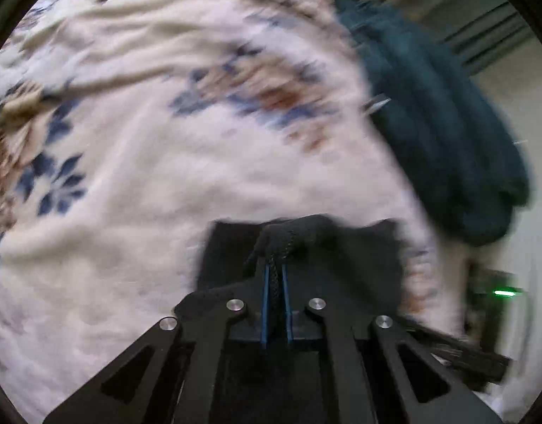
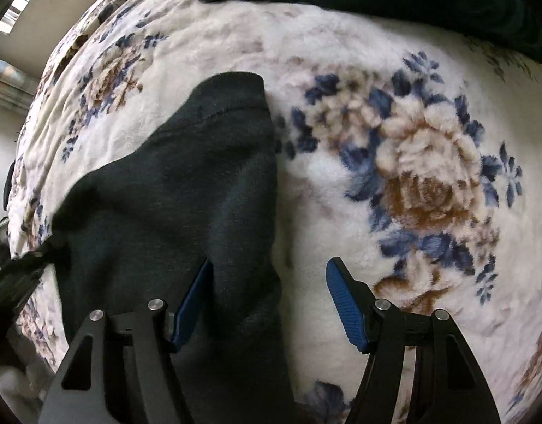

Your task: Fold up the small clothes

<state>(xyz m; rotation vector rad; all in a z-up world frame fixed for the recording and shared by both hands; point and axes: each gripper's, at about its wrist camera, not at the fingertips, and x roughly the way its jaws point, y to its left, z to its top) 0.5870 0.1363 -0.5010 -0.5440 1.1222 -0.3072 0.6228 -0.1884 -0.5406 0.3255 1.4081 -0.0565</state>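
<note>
Now | left tongs (image 1: 275,275) pinching dark garment (image 2: 172,190) | right tongs (image 2: 269,272) spread above garment's edge

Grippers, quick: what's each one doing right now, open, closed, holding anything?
Left gripper: closed, fingers pinching a bunched fold of the black garment.
Right gripper: open, holding nothing; the black garment's edge lies between its fingers on the floral blanket.
</note>
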